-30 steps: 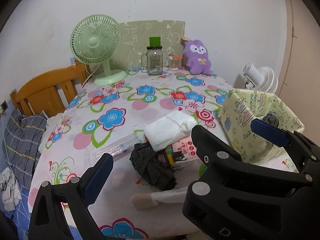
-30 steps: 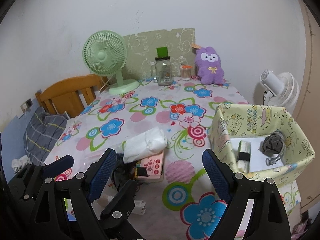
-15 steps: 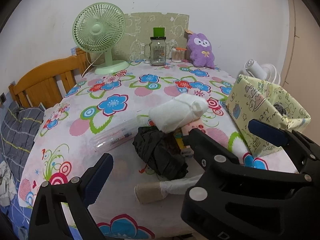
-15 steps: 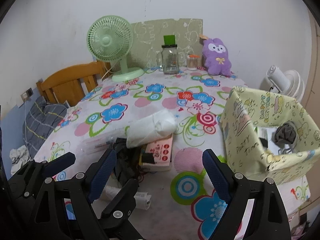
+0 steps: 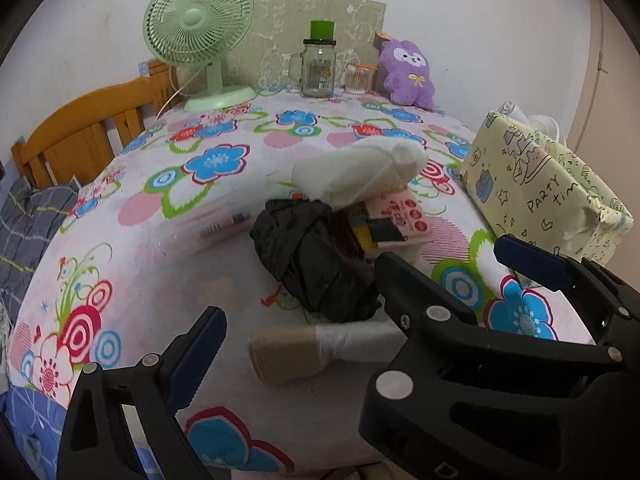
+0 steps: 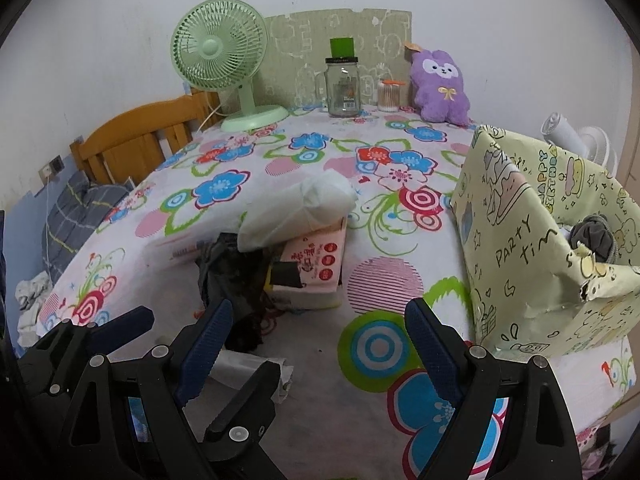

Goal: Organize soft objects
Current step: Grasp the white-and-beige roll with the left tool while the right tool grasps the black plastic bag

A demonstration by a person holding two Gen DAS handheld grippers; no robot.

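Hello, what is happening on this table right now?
A person holds a tool in each hand over a flowered table. The left tool and the right tool are both open and hold nothing. In front of them lies a pile: a white bundle, a black bundle and a pink packet. The yellow paper box on the right already holds a grey item.

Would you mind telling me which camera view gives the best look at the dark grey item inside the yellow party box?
The right wrist view: it looks over the yellow box wall, so the dark grey item shows inside. The left wrist view shows only the box's outer wall; the item is hidden.
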